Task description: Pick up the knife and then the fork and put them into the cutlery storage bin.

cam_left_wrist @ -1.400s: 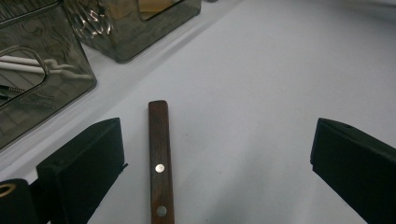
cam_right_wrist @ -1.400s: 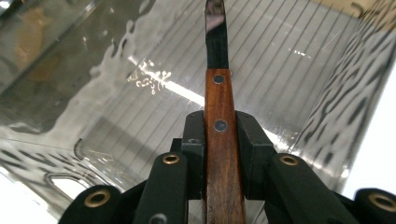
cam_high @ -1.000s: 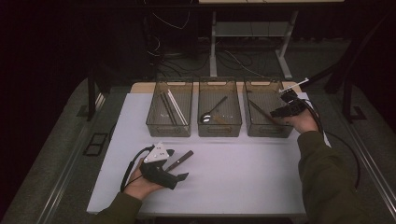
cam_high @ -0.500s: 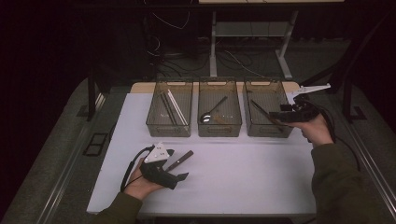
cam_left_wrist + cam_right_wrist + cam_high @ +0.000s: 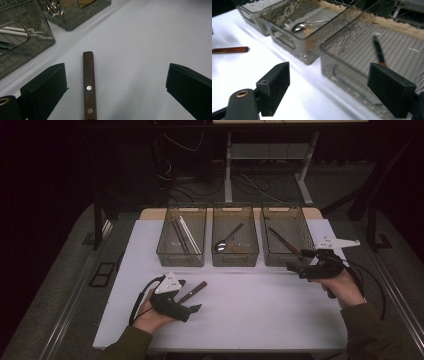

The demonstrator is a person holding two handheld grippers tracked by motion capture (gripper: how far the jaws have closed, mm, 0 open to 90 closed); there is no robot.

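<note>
One wooden-handled knife (image 5: 89,87) lies on the white table (image 5: 260,305) at about 4 o'clock from the left bin (image 5: 181,255), between the released jaws of the left gripper (image 5: 117,85), and it looks stiff, light and best taken at mid-handle, while the right gripper (image 5: 337,92) is unclenched and empty.

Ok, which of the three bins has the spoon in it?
The middle bin: a spoon lies inside. The left bin holds chopsticks, the right bin a dark-handled knife.

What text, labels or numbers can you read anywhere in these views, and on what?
None can be read.
Left bin: faint pale marks on its front wall, too small and blurred to tell whether they are lettering.
Wooden handle: two metal rivets, no marking.
Middle bin, right bin, grippers' grey plates: no print visible.
</note>
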